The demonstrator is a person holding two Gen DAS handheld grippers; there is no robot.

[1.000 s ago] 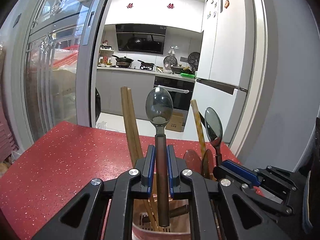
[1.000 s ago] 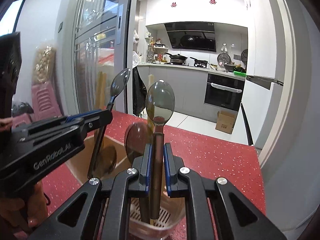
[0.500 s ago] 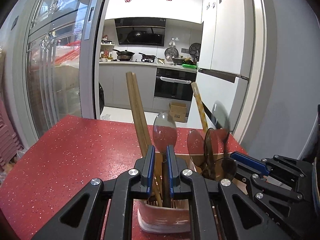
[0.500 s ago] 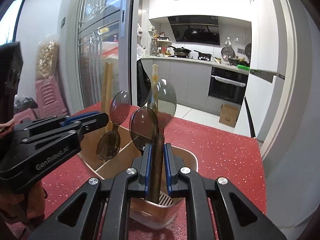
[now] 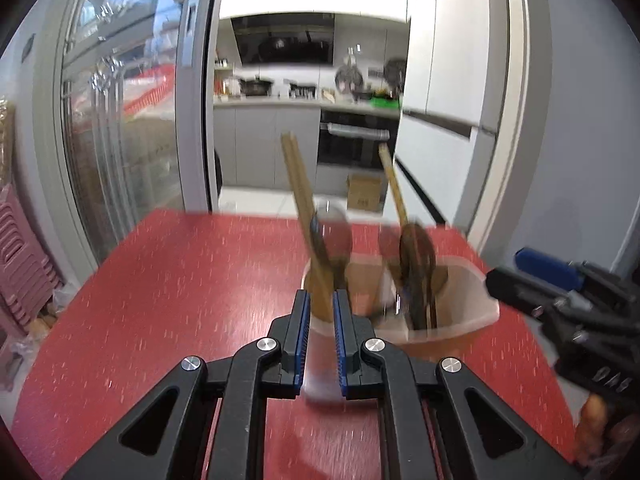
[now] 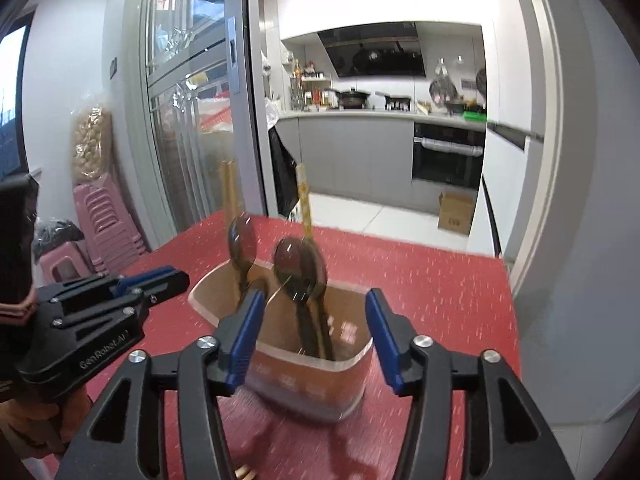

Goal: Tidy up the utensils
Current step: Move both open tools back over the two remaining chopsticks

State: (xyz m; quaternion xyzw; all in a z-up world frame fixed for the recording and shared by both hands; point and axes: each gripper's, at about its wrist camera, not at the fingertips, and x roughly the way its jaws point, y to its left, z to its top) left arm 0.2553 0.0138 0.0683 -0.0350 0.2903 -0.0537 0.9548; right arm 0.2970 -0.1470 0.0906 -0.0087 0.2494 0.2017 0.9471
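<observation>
Standing on a red speckled table [image 6: 440, 280], a translucent utensil holder [image 6: 312, 376] with inner dividers contains dark spoons [image 6: 298, 268] and wooden chopsticks [image 5: 302, 196], all bowl-end or tip up. Left gripper [image 5: 320, 340]: blue-padded jaws set narrowly apart, nothing between them, positioned just before the holder's near-left rim; picture blurred. Right gripper [image 6: 310, 338]: jaws spread wide, empty, flanking the holder's near wall on both sides without visible contact. Background: grey kitchen cabinets [image 6: 356, 152], built-in oven [image 6: 448, 152], pink stools [image 6: 108, 232].
</observation>
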